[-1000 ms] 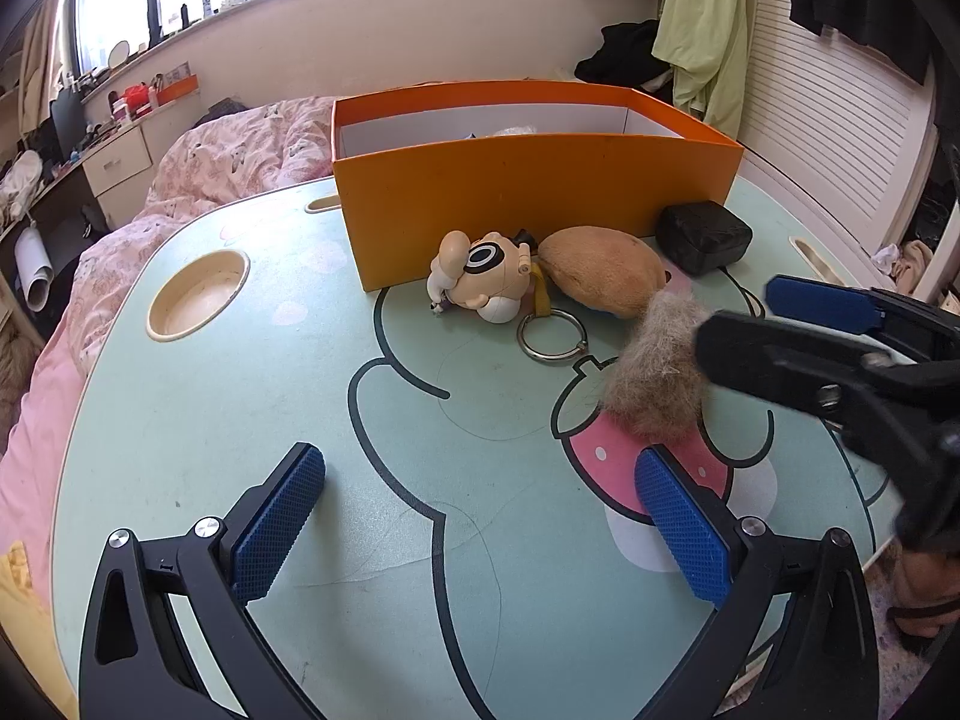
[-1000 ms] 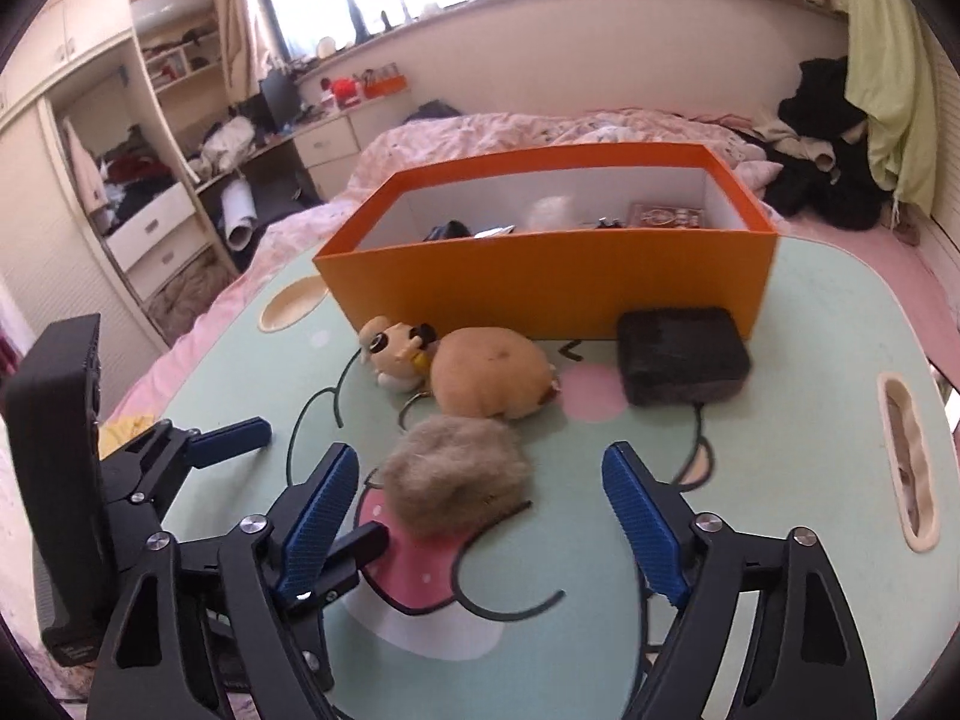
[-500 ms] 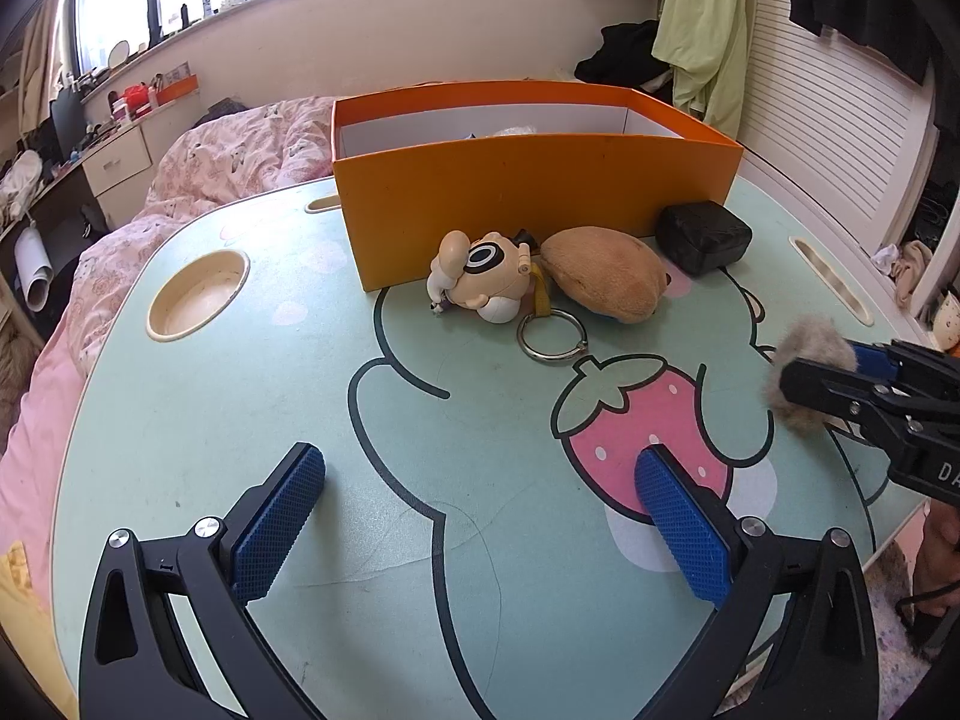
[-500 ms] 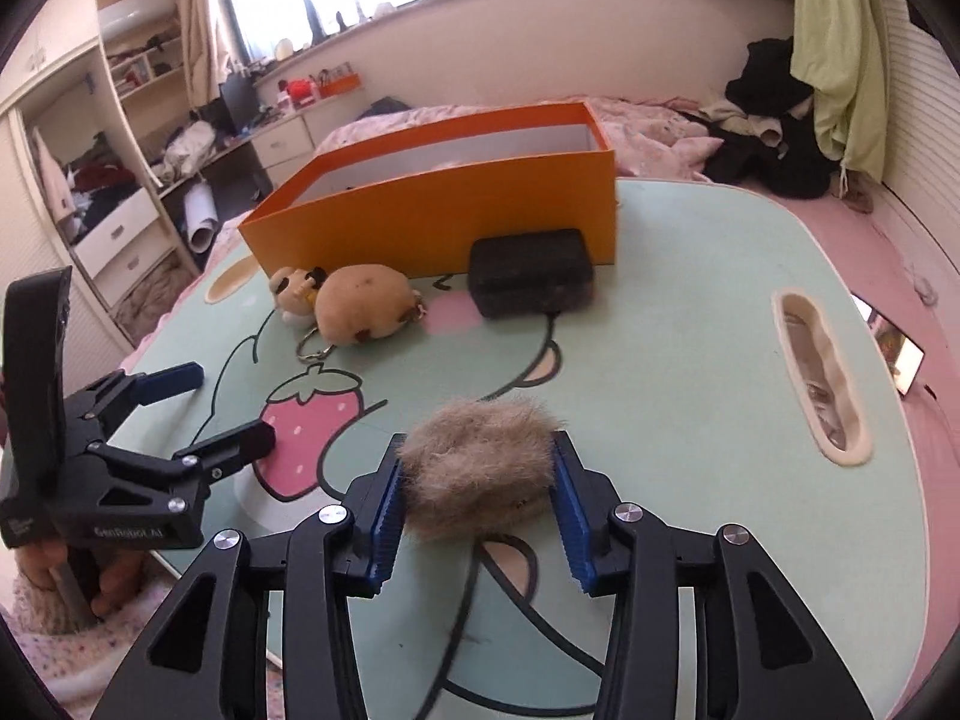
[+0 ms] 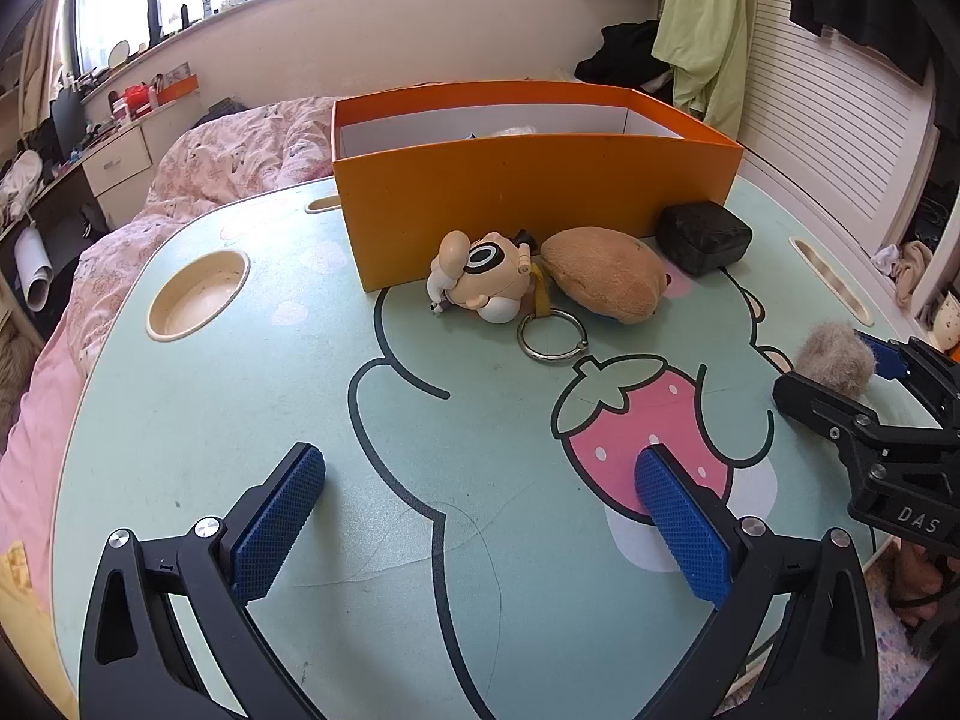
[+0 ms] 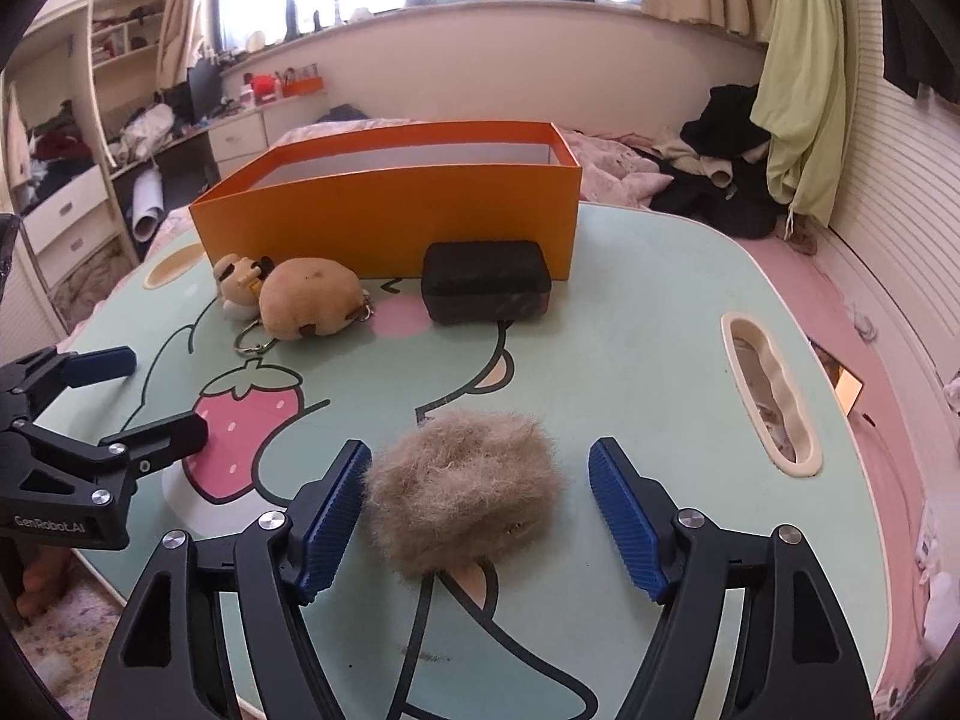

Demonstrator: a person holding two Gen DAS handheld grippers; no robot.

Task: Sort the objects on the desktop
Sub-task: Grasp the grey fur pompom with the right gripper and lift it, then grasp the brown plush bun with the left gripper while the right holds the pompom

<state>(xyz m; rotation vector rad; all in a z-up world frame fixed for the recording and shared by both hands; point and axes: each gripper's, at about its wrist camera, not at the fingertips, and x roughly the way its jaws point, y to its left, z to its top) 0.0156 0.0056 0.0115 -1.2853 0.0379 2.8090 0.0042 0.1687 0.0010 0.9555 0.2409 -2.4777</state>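
A grey-brown fur ball (image 6: 465, 501) lies on the table between the open jaws of my right gripper (image 6: 480, 516), near the left pad and clear of the right one. It also shows in the left wrist view (image 5: 834, 357) at the right edge. My left gripper (image 5: 480, 516) is open and empty over the table's near side. An orange box (image 5: 534, 192) stands at the back. In front of it lie a cartoon figure keychain (image 5: 480, 276), a tan plush (image 5: 606, 282) and a black case (image 5: 702, 237).
The mint table has a round cup recess (image 5: 198, 294) at the left and a slot (image 6: 771, 390) at the right. A bed with pink bedding (image 5: 228, 162) lies behind the table. Clothes hang at the right wall.
My right gripper carried the fur ball away from the strawberry toward the table's right side, then opened. The ball now rests on the table. The left gripper stayed still.
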